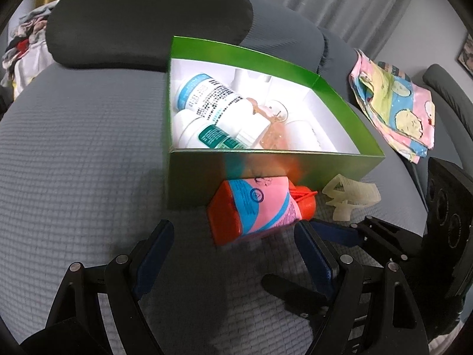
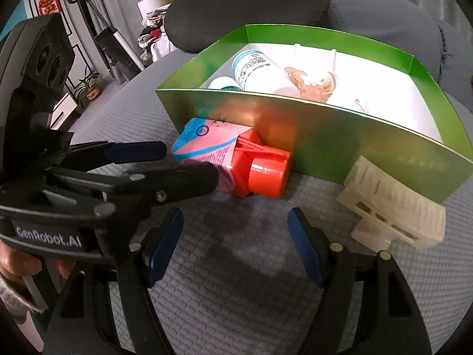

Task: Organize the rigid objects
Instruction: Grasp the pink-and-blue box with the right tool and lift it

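Note:
An orange bottle (image 1: 254, 207) with a pink and blue label lies on its side against the front wall of a green box (image 1: 207, 177). Inside the box lie white bottles (image 1: 207, 97) and other small items. My left gripper (image 1: 233, 236) is open, and the bottle's base sits just ahead of its blue pads without touching them. A cream plastic part (image 2: 393, 204) rests to the right of the bottle, by the green box (image 2: 369, 148). My right gripper (image 2: 235, 227) is open over the bare cover, just short of the orange bottle (image 2: 251, 165). The left gripper (image 2: 189, 161) reaches in from the left.
Everything rests on a grey quilted cover (image 1: 74, 162). A dark cushion (image 1: 142, 20) lies behind the box and a folded patterned cloth (image 1: 396, 109) to its right. Clothes (image 1: 23, 44) are piled at the far left. One blue-padded finger (image 1: 337, 232) of the right gripper crosses beside the bottle.

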{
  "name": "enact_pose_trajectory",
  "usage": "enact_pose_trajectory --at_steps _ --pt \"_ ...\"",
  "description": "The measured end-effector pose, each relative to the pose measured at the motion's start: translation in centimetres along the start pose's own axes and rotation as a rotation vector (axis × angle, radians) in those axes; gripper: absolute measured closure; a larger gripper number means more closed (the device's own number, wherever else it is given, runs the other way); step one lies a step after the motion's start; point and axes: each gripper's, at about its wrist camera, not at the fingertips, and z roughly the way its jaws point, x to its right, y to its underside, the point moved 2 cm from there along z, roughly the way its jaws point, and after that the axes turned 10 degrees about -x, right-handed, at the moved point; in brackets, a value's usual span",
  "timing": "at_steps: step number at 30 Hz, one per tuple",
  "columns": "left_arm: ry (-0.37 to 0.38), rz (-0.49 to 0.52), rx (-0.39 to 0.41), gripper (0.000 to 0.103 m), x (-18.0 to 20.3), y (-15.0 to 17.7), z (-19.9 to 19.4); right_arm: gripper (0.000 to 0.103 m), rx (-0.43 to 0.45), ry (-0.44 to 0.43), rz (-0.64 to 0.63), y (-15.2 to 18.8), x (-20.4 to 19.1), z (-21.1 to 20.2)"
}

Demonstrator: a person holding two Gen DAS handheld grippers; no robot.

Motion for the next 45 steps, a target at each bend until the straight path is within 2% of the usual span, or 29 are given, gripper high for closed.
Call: enact_pose_trajectory --at_steps 9,12,14,20,33,45 --pt "0.03 0.035 -0.016 0.019 0.7 -0.6 1.0 0.029 0.012 -0.025 -0.014 -1.1 -0.2 0.9" --pt "0.034 0.043 -0.02 0.019 0.7 -0.6 1.3 0.032 0.021 -0.03 -0.015 -1.2 -0.3 1.0" --pt "0.032 0.048 -0.019 0.019 0.8 -0.6 1.4 0.04 0.029 -0.03 -0.017 -1.2 -0.2 1.0" --pt "0.023 0.054 -0.013 0.019 0.9 -0.7 1.4 0.047 0.039 -0.023 -0.003 -1.2 0.0 0.9" --pt "-0.01 0.079 0.023 0.019 1.6 -0.3 -0.4 0.048 0.065 -0.033 0.003 -0.7 -0.7 -0.3" --pt "-0.005 0.114 0.087 0.019 3.3 -0.8 -4.2 0.048 0.132 -0.006 -0.023 -1.0 -1.3 -4.5"
